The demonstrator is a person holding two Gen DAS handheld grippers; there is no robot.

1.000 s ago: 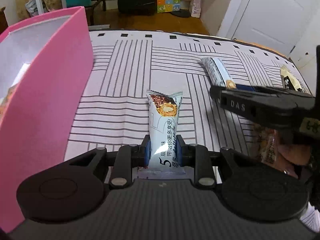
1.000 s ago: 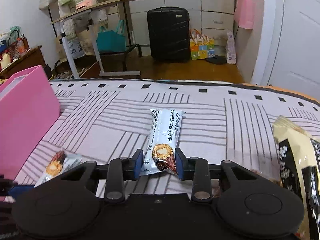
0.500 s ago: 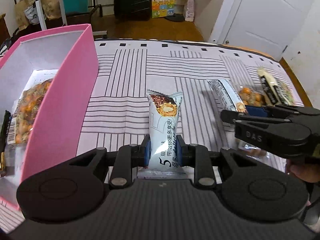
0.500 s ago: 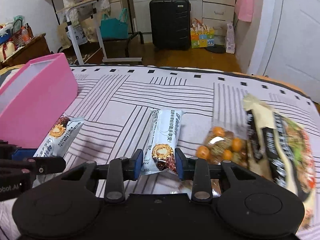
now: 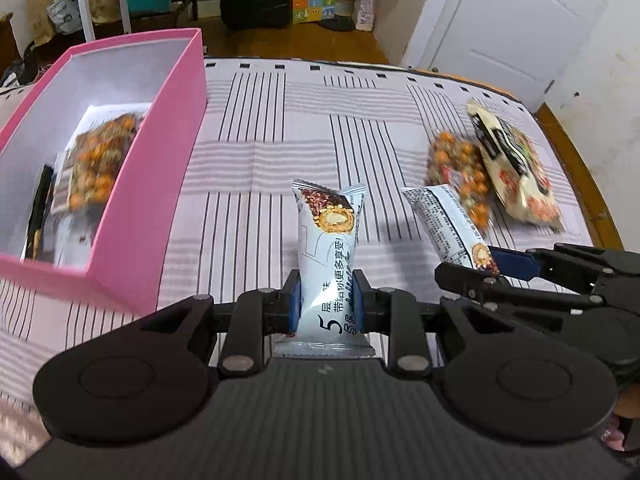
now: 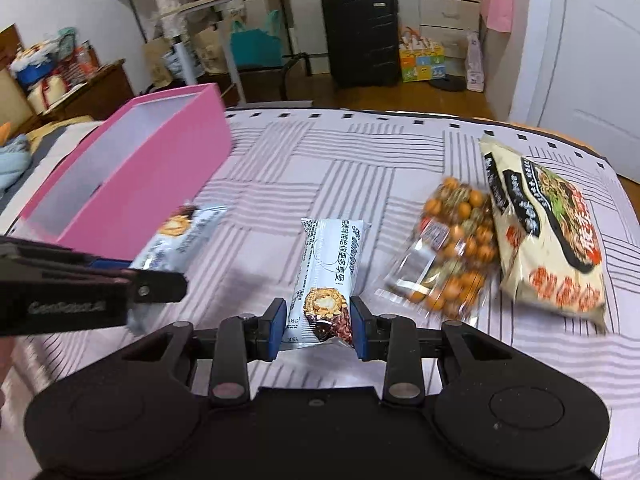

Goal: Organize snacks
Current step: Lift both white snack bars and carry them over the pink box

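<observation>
a pale blue wafer bar [image 5: 328, 256] stands lengthwise, pinched near its lower end. a second matching bar [image 6: 328, 276] is likewise held. the pink box [image 5: 160, 168] sits at the bed's left edge, holding a nut packet [image 5: 100, 164]. another nut packet [image 6: 452, 252] and a noodle bag [image 6: 548, 236] lie near the right edge.

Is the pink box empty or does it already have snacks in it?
Not empty. The left wrist view looks into the open-topped pink box: a clear bag of orange coated nuts lies on its floor, a dark packet beside it.
</observation>
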